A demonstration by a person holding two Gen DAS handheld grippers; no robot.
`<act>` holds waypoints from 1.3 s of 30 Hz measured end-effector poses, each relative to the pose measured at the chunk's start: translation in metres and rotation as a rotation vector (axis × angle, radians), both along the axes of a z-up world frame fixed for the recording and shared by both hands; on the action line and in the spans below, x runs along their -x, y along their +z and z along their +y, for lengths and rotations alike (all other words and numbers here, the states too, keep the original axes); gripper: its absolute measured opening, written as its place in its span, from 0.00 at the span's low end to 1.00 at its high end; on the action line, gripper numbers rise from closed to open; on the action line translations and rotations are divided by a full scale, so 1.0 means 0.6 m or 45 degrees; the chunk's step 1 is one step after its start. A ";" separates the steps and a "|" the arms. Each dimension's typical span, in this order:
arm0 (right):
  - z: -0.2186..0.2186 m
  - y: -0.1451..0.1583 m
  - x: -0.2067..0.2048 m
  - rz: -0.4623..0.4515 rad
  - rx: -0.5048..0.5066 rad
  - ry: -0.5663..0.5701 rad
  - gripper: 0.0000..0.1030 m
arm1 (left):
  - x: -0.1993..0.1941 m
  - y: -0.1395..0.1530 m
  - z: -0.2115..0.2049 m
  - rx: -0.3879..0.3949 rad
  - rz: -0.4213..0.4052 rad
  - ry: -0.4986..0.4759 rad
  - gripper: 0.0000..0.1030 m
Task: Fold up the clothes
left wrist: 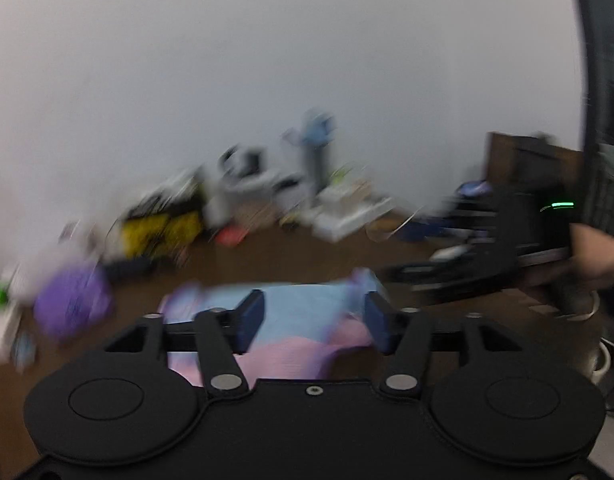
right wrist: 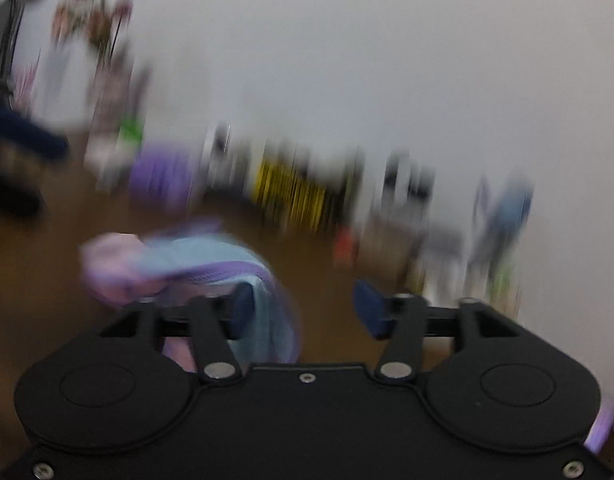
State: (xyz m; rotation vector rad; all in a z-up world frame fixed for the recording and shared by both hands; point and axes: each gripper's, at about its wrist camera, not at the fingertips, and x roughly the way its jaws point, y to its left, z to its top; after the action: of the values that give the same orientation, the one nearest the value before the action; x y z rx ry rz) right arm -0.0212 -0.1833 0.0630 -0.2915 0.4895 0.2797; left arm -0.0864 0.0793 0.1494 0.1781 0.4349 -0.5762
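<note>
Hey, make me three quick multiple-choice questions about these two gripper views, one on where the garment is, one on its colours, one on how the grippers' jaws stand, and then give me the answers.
1. Where does the garment lie?
A. On the brown table
B. Hanging on the white wall
C. Inside a yellow box

2. Which colours show on the garment?
A. Red and green
B. Light blue, pink and purple
C. Black and white

3. How do the jaws of the left gripper and the right gripper stand?
A. Both shut tight
B. One shut, one apart
C. Both apart, pads not pressing cloth

Answers:
1 A, the cloth spreads flat on the brown surface ahead of the fingers.
2 B, a blue panel with pink and purple edges shows in both views, though blurred.
3 C, a wide gap shows between the blue pads in each view.
</note>
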 end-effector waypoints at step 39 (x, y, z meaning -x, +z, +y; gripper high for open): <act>-0.006 -0.105 0.035 0.056 -0.145 0.198 0.63 | -0.107 -0.132 -0.040 -0.064 -0.081 0.286 0.05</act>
State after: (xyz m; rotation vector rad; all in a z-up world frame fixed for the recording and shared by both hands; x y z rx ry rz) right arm -0.0424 -0.1869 0.0000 -0.2129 0.4927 0.4648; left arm -0.0221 0.0553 0.0700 0.1921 0.4012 -0.3389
